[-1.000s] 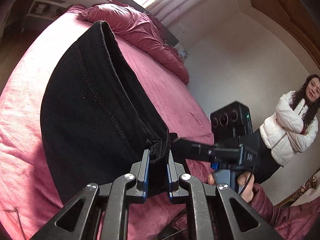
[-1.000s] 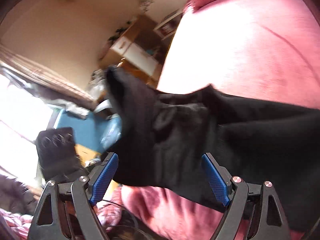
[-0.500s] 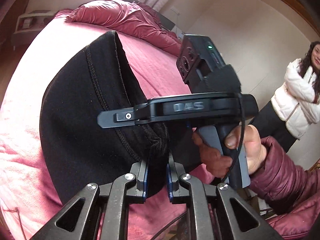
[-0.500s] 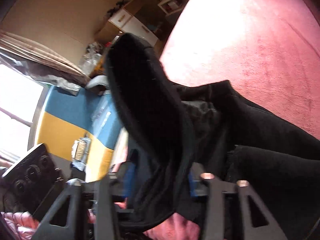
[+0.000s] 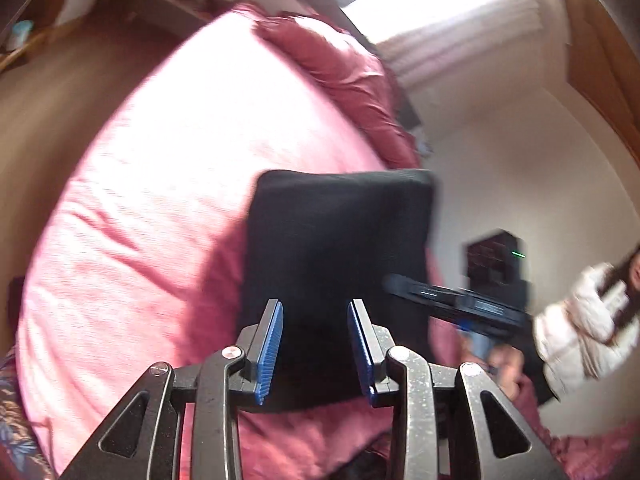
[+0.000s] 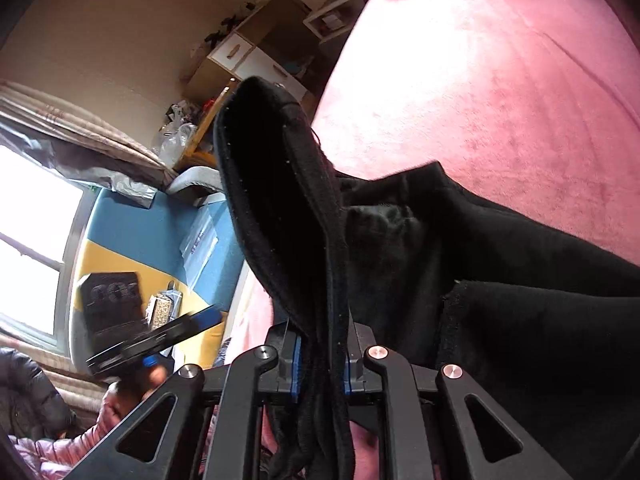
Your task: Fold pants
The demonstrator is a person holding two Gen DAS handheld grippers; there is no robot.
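Only the right wrist view is showing the right gripper (image 6: 320, 364) pinching the black pants (image 6: 460, 272) tightly between its fingers (image 6: 295, 368), above the pink bed (image 6: 500, 80). Meanwhile the left gripper (image 5: 315, 344), tilting downward, is spreading its fingers (image 5: 270, 346) open, just freed, over the pants (image 5: 336, 248). No readable writing.

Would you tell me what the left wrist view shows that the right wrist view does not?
Only the left wrist view shows the left gripper open, its jaws just parted and clear of the cloth, and an onlooker in a white jacket.

Only the right wrist view shows the right gripper shut on the fabric, a window and a cabinet.

Both show the black pants on the pink bed.
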